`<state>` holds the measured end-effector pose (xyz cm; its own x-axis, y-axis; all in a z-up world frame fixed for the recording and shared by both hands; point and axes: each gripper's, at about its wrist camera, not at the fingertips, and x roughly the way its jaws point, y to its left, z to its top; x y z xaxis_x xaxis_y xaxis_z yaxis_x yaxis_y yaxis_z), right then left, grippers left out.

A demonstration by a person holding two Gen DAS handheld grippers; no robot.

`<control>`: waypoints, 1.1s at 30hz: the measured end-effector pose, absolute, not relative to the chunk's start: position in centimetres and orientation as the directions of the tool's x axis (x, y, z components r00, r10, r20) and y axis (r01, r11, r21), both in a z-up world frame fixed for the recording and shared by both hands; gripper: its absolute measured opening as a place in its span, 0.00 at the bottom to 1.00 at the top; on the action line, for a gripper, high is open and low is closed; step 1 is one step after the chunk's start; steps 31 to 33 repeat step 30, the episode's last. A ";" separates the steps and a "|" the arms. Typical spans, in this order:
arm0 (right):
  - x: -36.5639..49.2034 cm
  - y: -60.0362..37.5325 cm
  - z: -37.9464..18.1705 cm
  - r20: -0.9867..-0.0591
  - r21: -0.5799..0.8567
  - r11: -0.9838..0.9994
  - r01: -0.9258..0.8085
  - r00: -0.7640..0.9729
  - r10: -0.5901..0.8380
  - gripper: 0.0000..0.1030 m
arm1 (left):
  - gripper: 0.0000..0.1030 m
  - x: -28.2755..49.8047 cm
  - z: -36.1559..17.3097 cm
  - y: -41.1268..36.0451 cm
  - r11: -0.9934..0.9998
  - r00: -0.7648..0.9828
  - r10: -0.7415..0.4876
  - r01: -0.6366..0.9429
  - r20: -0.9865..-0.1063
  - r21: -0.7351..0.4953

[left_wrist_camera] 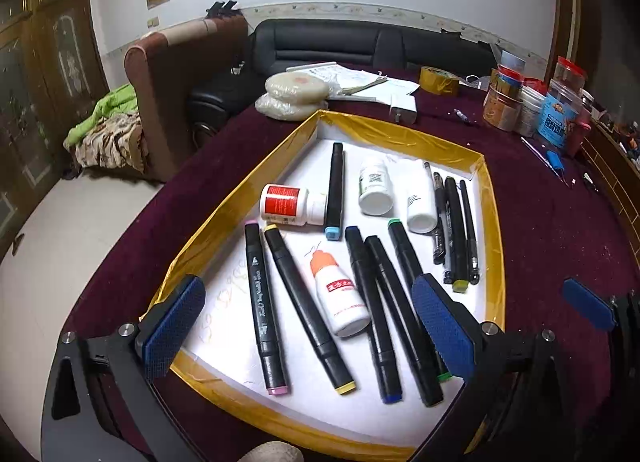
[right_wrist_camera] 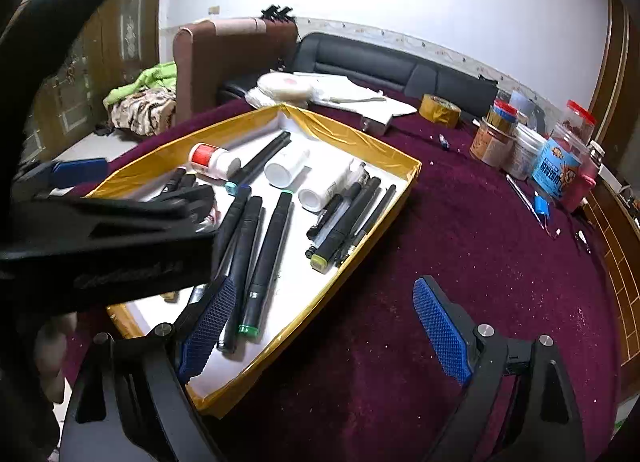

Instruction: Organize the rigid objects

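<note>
A gold-rimmed tray (left_wrist_camera: 224, 206) with a white floor lies on the purple cloth. In it are several black markers, among them a pink-tipped one (left_wrist_camera: 264, 310) and a yellow-tipped one (left_wrist_camera: 308, 310). It also holds an orange-capped white bottle (left_wrist_camera: 340, 294), a red-labelled bottle (left_wrist_camera: 288, 206), two white bottles (left_wrist_camera: 374, 190) and a bundle of thin pens (left_wrist_camera: 456, 230). My left gripper (left_wrist_camera: 306, 294) hangs open over the tray's near end, touching nothing. My right gripper (right_wrist_camera: 324, 326) is open over the tray's right rim (right_wrist_camera: 320, 302) and the cloth. The left gripper's body (right_wrist_camera: 112, 230) hides the tray's left part in the right wrist view.
Behind the tray lie round white packs (left_wrist_camera: 294, 90), papers, a white charger (left_wrist_camera: 402, 106) and a tape roll (left_wrist_camera: 439, 80). Jars and tubs (left_wrist_camera: 520, 102) crowd the far right. The table edge curves down the left, with a sofa (left_wrist_camera: 360, 42) beyond.
</note>
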<state>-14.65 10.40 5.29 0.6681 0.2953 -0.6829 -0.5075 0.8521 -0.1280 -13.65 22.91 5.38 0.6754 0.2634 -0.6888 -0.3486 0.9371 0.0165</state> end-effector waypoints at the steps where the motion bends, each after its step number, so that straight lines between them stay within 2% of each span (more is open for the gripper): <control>1: -14.4 10.5 5.3 -0.690 -0.123 0.854 -0.505 0.662 0.292 0.85 | 1.00 -13.6 5.3 23.1 0.937 0.674 0.260 -0.349 -0.691 0.013; 16: -14.3 12.7 4.6 -0.711 -0.158 0.835 -0.528 0.647 0.274 0.85 | 1.00 -13.7 4.2 25.0 0.934 0.667 0.199 -0.352 -0.718 -0.068; 33: -14.4 11.8 5.2 -0.705 -0.124 0.839 -0.529 0.643 0.301 0.85 | 1.00 -14.4 4.7 24.6 0.938 0.682 0.170 -0.333 -0.711 -0.094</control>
